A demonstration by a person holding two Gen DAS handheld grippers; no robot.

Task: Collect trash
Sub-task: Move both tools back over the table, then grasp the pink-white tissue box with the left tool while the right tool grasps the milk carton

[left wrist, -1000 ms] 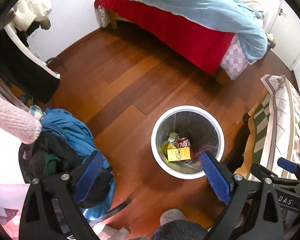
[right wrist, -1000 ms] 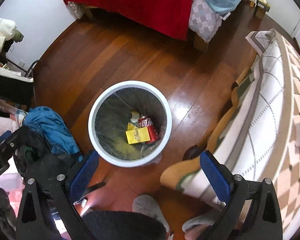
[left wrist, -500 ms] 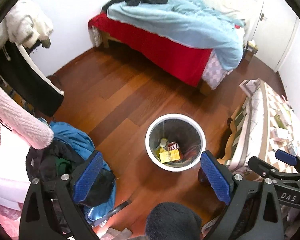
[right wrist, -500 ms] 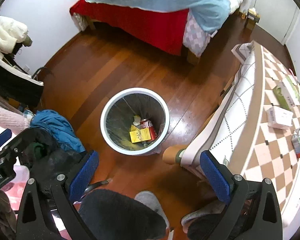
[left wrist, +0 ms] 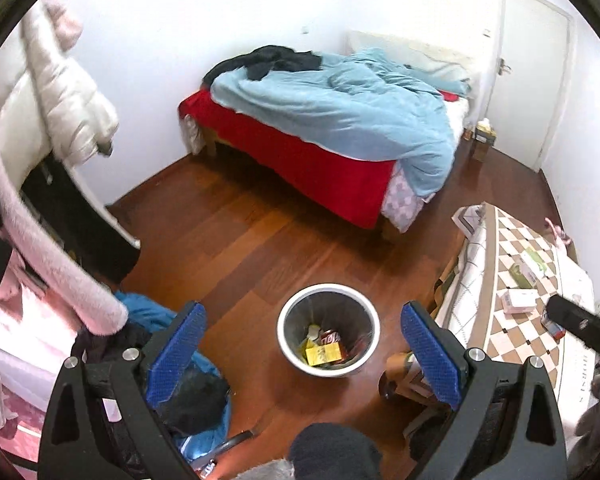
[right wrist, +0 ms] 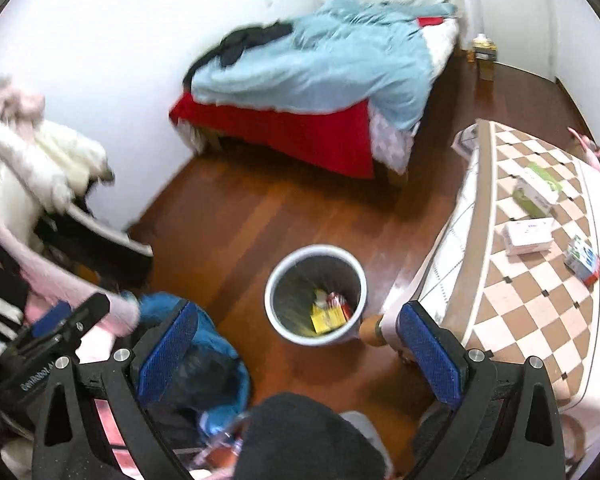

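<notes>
A white-rimmed waste bin (left wrist: 284, 326) (right wrist: 271, 300) stands on the wooden floor, holding a yellow box (left wrist: 323, 354) (right wrist: 327, 316) and a red can (left wrist: 331, 336). Both grippers hang high above it. My left gripper (left wrist: 302, 354) is open with nothing between its blue pads. My right gripper (right wrist: 298, 350) is also open and empty. On the checkered table (right wrist: 516, 308) (left wrist: 512, 336) to the right lie a white packet (right wrist: 528, 235) (left wrist: 519, 301), a green-and-white box (right wrist: 537, 190) (left wrist: 529, 267) and a small carton (right wrist: 583, 259). The right gripper's body (left wrist: 582, 326) shows over the table in the left wrist view.
A bed (left wrist: 332, 120) with a red sheet and a light blue quilt fills the far side. Clothes hang on a rack (left wrist: 52, 128) at the left, with a blue garment pile (right wrist: 196, 344) below. A white door (left wrist: 532, 92) is at the far right. A person's slippered feet (left wrist: 332, 454) show at the bottom.
Both grippers have risen well away from the bin, so it looks smaller and the bed, wall and tabletop items have come into view. Both stay open and empty.
</notes>
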